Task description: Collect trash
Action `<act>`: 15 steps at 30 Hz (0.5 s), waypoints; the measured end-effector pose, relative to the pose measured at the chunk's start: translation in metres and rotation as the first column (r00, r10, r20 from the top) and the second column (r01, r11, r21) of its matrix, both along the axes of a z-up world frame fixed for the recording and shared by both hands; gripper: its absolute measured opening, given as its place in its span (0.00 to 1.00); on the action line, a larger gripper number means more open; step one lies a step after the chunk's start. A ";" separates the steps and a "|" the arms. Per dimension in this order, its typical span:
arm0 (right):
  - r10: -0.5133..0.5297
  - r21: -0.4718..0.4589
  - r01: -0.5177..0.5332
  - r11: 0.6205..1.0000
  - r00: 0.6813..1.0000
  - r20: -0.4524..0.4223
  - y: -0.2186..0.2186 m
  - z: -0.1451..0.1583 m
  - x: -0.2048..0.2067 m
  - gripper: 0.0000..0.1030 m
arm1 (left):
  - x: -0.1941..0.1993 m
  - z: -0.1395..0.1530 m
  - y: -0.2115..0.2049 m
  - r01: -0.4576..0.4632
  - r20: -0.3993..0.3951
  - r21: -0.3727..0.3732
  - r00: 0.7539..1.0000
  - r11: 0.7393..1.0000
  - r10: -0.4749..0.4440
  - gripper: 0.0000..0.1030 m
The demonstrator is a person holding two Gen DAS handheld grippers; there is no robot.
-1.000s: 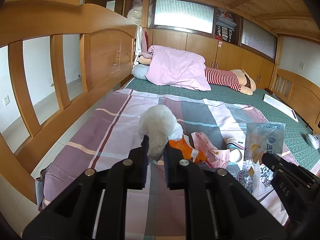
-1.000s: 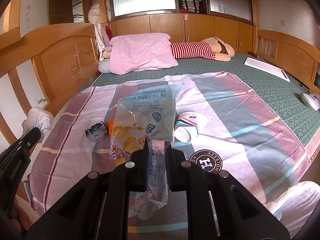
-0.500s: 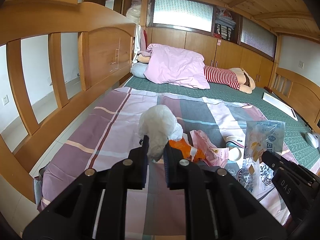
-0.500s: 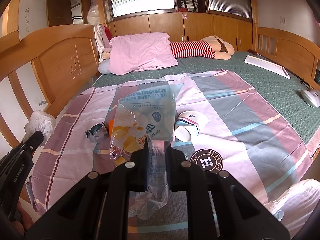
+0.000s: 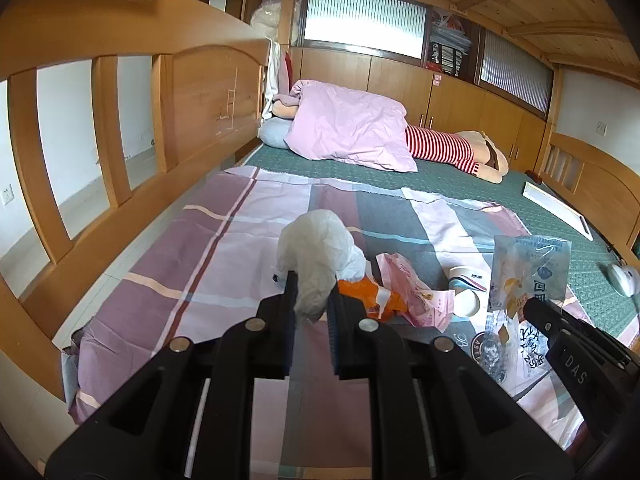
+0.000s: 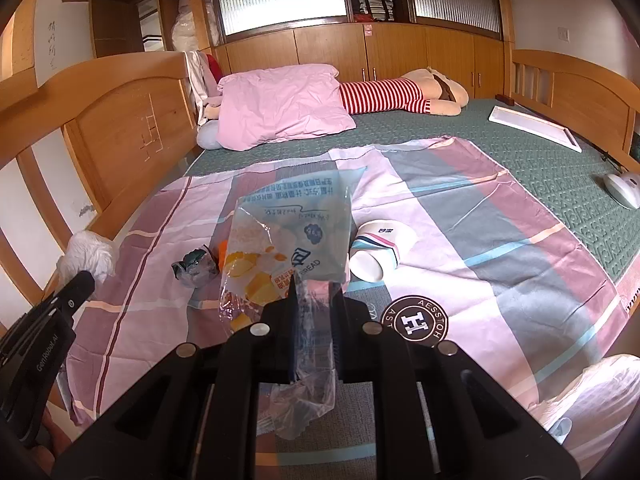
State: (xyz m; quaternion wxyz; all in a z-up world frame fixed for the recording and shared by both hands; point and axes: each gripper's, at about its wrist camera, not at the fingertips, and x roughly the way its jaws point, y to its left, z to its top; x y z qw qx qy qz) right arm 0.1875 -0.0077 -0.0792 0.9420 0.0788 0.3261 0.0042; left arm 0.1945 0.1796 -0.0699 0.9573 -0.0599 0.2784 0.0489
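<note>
My left gripper point(image 5: 311, 294) is shut on a crumpled white plastic bag point(image 5: 316, 254), held above the striped sheet point(image 5: 208, 264). The right gripper point(image 6: 314, 286) is shut on a clear bread wrapper point(image 6: 288, 240) with blue print, which stands up from the jaws. On the sheet lie an orange wrapper point(image 5: 368, 296), a pink wrapper point(image 5: 412, 292), a tipped paper cup point(image 6: 378, 250) and a small dark crumpled wrapper point(image 6: 194, 268). In the left wrist view the right gripper point(image 5: 536, 308) and its bread wrapper point(image 5: 528, 272) show at right. The white bag point(image 6: 86, 256) shows at the left of the right wrist view.
A wooden bed rail point(image 5: 132, 128) runs along the left. Farther back lie a pink pillow point(image 6: 280, 104), a striped plush toy point(image 6: 392, 94), a white tray point(image 6: 534, 128) and a white mouse point(image 6: 622, 188) on the green mat. Another white bag point(image 6: 592, 396) sits at lower right.
</note>
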 end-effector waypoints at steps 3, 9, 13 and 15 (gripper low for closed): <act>0.000 0.005 0.000 1.000 1.000 0.001 0.000 0.000 0.000 0.14 | 0.001 -0.001 0.000 0.001 -0.003 -0.001 1.000 1.000 -0.001 0.14; 0.002 0.011 -0.002 1.000 1.000 -0.002 -0.002 0.000 0.001 0.14 | 0.002 -0.004 -0.003 0.010 -0.016 -0.010 1.000 1.000 -0.010 0.14; -0.001 0.016 0.001 1.000 1.000 0.000 -0.003 0.000 0.001 0.14 | 0.003 -0.005 -0.002 0.012 -0.023 -0.014 1.000 1.000 -0.012 0.14; -0.001 0.017 0.001 1.000 1.000 -0.001 -0.003 0.000 0.001 0.14 | 0.003 -0.006 -0.003 0.013 -0.024 -0.017 1.000 1.000 -0.013 0.14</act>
